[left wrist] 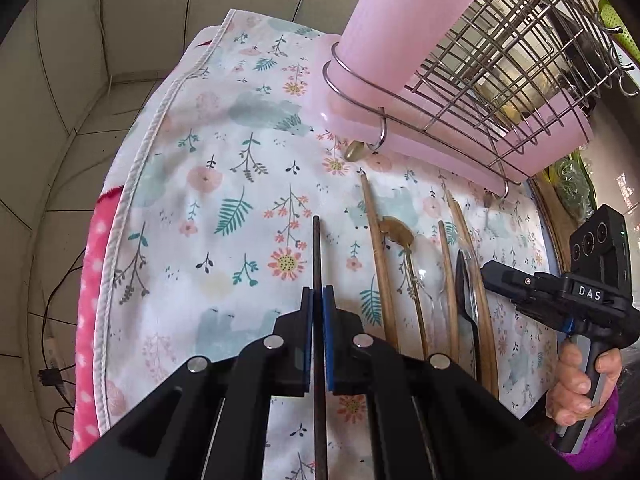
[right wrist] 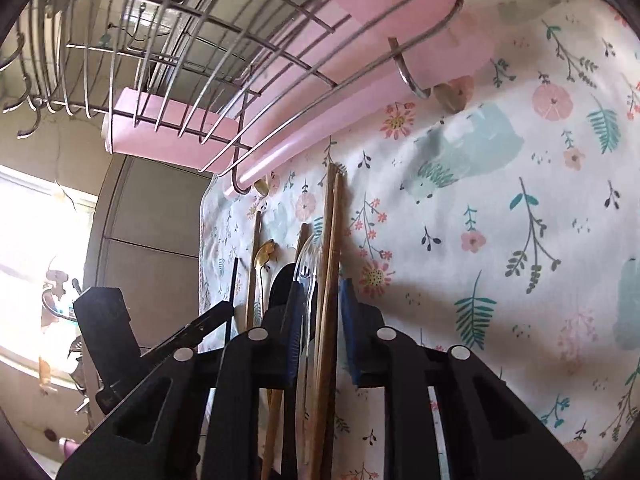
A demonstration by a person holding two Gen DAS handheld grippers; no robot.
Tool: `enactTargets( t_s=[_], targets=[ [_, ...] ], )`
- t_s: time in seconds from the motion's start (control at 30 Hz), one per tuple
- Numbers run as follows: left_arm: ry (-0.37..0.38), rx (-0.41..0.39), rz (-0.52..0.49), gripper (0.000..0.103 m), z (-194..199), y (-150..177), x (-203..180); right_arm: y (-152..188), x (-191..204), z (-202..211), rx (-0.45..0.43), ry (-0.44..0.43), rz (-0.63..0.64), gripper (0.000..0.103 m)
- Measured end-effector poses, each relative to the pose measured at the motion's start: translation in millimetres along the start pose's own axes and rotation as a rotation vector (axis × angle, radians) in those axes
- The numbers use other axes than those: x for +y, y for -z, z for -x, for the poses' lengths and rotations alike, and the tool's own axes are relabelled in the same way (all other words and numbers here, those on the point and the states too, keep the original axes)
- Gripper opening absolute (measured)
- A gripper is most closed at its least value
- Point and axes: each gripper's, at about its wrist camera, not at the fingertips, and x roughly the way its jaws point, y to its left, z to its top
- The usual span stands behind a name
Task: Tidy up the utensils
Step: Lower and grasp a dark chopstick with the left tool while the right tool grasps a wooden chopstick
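My left gripper (left wrist: 317, 300) is shut on a dark thin chopstick (left wrist: 317, 256) and holds it over the floral cloth (left wrist: 224, 184). To its right lie wooden chopsticks (left wrist: 378, 264), a gold spoon (left wrist: 396, 232), a black spoon (left wrist: 466, 284) and a clear spoon. My right gripper (right wrist: 320, 296) is open, its jaws either side of a pair of wooden chopsticks (right wrist: 330, 240), with the black spoon (right wrist: 284, 280) and clear spoon beside the left pad. The dark chopstick (right wrist: 232, 292) and left gripper show at left.
A wire dish rack (left wrist: 492, 52) on a pink tray (left wrist: 440, 152) holds a pink cup (left wrist: 400, 20) at the far side of the cloth. The cloth's left edge (left wrist: 132, 184) drops to tiled floor. A pink dotted blanket (left wrist: 90, 280) hangs below.
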Motion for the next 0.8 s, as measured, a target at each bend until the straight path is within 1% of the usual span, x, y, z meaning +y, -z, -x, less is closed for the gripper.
enactTargets(
  t_s=[0.03,0.1,0.27,0.37,0.47,0.6,0.7,0.73,0.8],
  targets=[
    [0.000,0.001,0.000,0.004,-2,1,-1,0,-4,-2,0.006,-0.013,-0.023,0.014],
    [0.001,0.002,0.000,0.004,-1,2,-1,0,-12,-3,0.008,-0.047,-0.053,0.008],
    [-0.001,0.012,-0.005,0.004,-2,0,-1,4,-19,5,-0.011,-0.052,-0.058,0.007],
    [-0.007,0.038,-0.010,0.005,-6,-4,-4,9,-22,21,-0.028,-0.043,-0.046,0.007],
    [-0.023,0.084,-0.024,0.006,-13,-9,-6,13,-25,33,-0.042,-0.025,-0.032,0.007],
    [-0.074,0.128,-0.091,0.006,-18,-16,-18,22,-23,51,-0.080,0.017,0.009,0.007],
    [-0.110,0.140,-0.128,0.004,-19,-17,-25,28,-20,63,-0.103,0.026,0.032,0.007],
    [-0.110,0.138,-0.127,0.004,-17,-17,-26,29,-18,67,-0.112,0.031,0.040,0.007],
    [-0.083,0.118,-0.120,0.004,-8,-16,-30,32,-11,76,-0.131,0.037,0.061,0.007]
  ],
)
